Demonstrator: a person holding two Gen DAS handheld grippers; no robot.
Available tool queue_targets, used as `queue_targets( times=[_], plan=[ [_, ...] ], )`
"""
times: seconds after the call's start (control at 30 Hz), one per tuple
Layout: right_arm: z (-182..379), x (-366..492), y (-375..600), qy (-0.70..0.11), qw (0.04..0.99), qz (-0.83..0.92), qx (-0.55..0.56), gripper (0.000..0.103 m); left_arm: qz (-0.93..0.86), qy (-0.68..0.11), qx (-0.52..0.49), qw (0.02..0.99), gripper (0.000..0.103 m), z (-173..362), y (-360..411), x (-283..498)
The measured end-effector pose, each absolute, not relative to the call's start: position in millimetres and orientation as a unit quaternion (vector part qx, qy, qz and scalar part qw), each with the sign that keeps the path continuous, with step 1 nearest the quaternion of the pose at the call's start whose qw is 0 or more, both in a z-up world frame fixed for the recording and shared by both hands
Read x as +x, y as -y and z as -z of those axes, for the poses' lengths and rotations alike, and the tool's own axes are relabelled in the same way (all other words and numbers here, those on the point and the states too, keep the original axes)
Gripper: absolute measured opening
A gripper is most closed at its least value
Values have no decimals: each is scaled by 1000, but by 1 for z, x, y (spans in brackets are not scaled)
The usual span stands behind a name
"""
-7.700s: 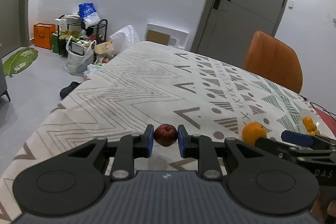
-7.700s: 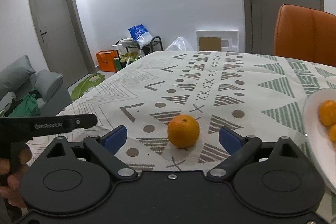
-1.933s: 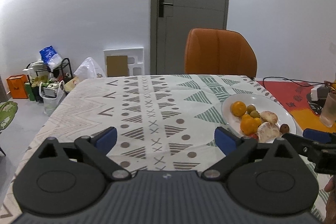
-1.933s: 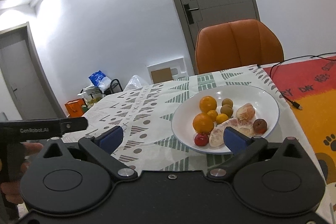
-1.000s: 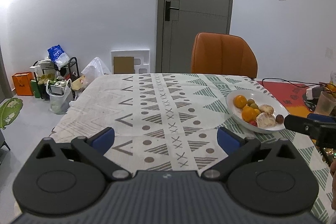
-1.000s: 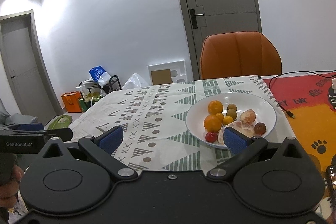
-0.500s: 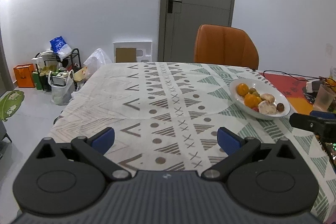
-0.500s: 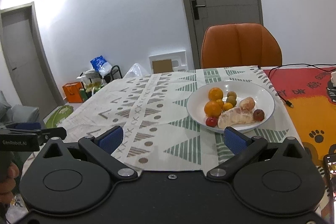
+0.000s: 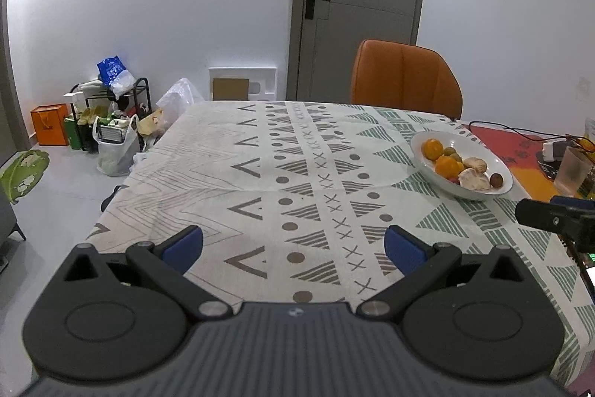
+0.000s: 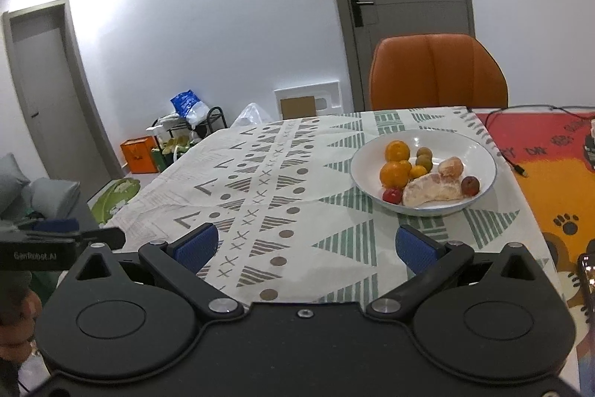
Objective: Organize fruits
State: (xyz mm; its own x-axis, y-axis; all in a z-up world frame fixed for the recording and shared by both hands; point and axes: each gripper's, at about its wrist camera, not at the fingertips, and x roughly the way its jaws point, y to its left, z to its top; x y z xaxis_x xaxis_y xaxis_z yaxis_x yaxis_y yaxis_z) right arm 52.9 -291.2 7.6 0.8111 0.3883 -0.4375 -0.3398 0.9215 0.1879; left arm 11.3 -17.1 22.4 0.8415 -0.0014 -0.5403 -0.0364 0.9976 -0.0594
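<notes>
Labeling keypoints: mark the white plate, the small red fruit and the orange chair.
white plate (image 10: 479,151), right wrist view, bare inner wall at far right.
small red fruit (image 10: 392,196), right wrist view, its middle.
orange chair (image 9: 405,79), left wrist view, middle of backrest.

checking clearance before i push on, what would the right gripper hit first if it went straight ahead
Probably just the patterned tablecloth. The open right gripper points left of the white fruit plate, though depth is unclear.

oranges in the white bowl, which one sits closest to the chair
The orange at the bowl's far left rim. The bigger orange and the small one beside it lie nearer the camera, toward the red fruit.
</notes>
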Motion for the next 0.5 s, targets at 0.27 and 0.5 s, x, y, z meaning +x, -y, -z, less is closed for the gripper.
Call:
queue_targets(
  times=[0.27, 0.5],
  plan=[
    [-5, 55, 289, -244, 950, -189, 50, 103, -11, -288, -36, 957, 103, -22, 14, 10],
    [-5, 54, 287, -244, 949, -194, 49, 103, -9, -292, -33, 956, 103, -21, 13, 11]
  ],
)
